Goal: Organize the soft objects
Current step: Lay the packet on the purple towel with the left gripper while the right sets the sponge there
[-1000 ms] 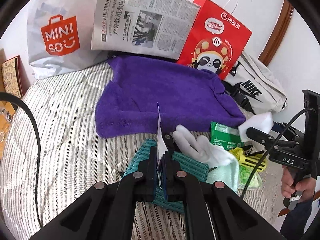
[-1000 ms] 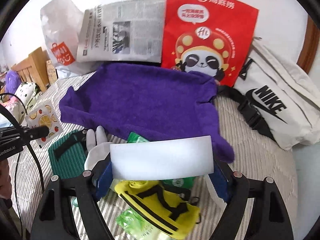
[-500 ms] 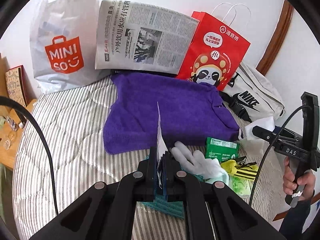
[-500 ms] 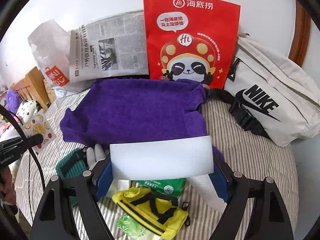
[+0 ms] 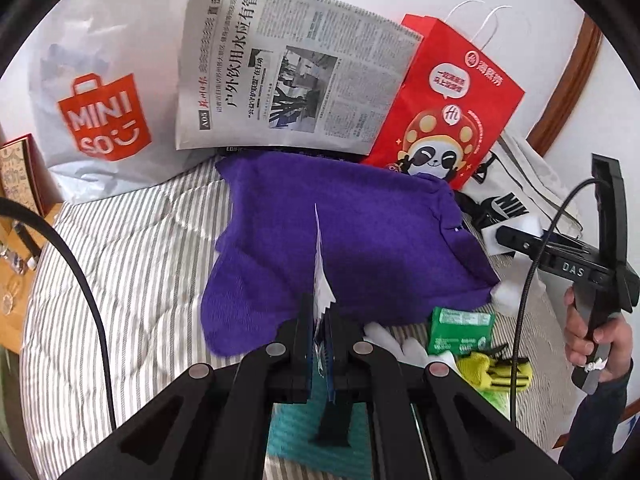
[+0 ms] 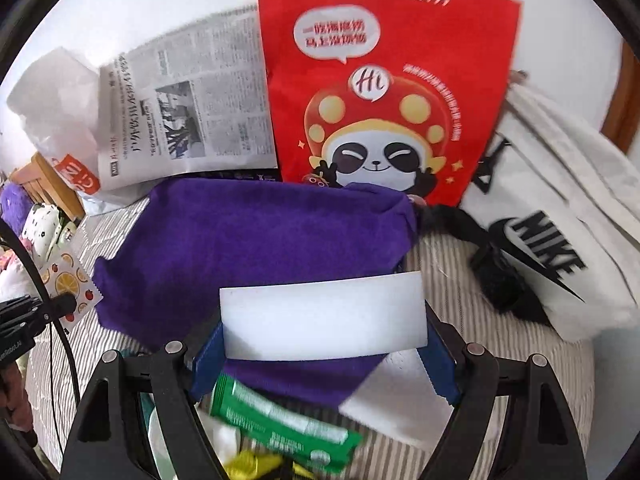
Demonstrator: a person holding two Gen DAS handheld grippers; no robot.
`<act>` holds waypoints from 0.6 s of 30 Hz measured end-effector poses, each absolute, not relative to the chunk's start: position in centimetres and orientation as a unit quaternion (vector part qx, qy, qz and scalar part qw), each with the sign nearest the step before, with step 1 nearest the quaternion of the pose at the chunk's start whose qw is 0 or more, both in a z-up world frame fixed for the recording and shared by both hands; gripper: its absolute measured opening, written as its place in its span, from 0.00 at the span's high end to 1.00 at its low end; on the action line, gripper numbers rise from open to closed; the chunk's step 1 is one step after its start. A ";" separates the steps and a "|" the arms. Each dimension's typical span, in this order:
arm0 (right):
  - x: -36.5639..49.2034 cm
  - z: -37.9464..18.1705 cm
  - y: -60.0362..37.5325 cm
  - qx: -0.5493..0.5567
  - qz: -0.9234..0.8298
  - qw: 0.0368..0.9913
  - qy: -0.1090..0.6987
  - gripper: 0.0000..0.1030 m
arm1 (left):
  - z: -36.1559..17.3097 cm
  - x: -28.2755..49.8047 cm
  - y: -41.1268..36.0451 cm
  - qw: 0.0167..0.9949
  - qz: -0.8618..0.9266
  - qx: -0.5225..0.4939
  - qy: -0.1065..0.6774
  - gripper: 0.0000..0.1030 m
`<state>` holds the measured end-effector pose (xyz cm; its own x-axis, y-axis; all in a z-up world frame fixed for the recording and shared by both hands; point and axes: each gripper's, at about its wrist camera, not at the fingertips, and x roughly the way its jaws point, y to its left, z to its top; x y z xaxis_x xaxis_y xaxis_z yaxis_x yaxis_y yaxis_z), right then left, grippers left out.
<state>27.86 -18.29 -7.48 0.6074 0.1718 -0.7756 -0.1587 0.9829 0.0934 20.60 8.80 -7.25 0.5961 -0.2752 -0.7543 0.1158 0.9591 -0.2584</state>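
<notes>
Lying on a striped bed point(image 5: 132, 248), purple towel point(image 5: 360, 248), left gripper point(image 5: 320, 320) pinching a sachet point(image 5: 322, 280), right gripper point(image 6: 324, 344) clamping white foam point(image 6: 324, 316)

The teal cloth point(image 5: 296, 436) is largely hidden behind the left gripper point(image 5: 320, 344); the yellow item point(image 6: 256, 464) is cut off at 6 o'clock.
</notes>
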 end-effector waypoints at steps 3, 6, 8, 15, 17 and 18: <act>30.6 -8.6 -17.8 0.010 0.093 0.886 0.455 0.20 | -7.5 22.4 8.6 0.886 -0.115 -0.089 0.440 0.95; 32.8 -9.4 -17.3 0.001 0.085 0.879 0.469 0.20 | -7.8 24.5 8.1 0.882 -0.122 -0.087 0.446 0.95; 34.4 -10.0 -16.9 -0.006 0.076 0.875 0.478 0.20 | -8.1 25.7 7.9 0.880 -0.125 -0.086 0.450 0.95; 38.5 -12.7 -15.8 -0.008 0.064 0.859 0.509 0.20 | -9.4 29.3 7.2 0.874 -0.125 -0.078 0.463 0.95; 39.4 -13.5 -15.8 -0.001 0.058 0.854 0.517 0.20 | -9.7 29.9 7.1 0.872 -0.126 -0.079 0.466 0.95; 39.7 -13.8 -15.8 0.005 0.055 0.852 0.520 0.20 | -9.8 30.2 7.2 0.872 -0.126 -0.079 0.467 0.95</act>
